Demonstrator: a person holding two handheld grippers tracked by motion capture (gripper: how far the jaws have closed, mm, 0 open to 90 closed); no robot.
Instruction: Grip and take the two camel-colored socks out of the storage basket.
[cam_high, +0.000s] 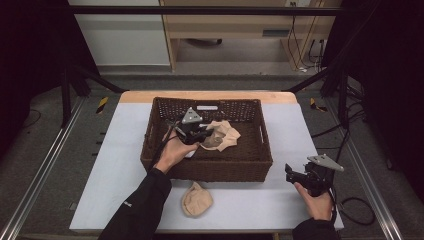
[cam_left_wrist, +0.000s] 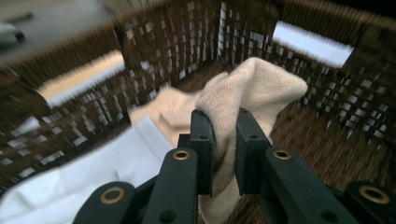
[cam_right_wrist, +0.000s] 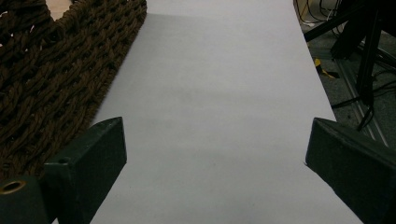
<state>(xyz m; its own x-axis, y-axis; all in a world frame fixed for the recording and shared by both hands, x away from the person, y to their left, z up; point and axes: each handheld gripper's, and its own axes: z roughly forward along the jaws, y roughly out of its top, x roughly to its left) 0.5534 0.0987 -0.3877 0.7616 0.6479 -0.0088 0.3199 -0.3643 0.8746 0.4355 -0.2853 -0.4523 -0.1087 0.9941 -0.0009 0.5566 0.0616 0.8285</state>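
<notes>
Left gripper (cam_left_wrist: 224, 140) is clamped on a beige sock (cam_left_wrist: 252, 93) inside the basket (cam_high: 250, 165); another sock (cam_high: 196, 199) waits near; right gripper (cam_right_wrist: 215, 154) stands wide apart

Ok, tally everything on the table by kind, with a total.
Beige socks: 2, one in the left gripper over the basket, one on the table
White cloth: 1
Brown wicker basket: 1
Total: 4

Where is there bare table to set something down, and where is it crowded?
Free: the white table right of the basket, ahead of the open right gripper, and the strip left of the basket. Crowded: inside the basket, where the left gripper clamps a beige sock.
</notes>
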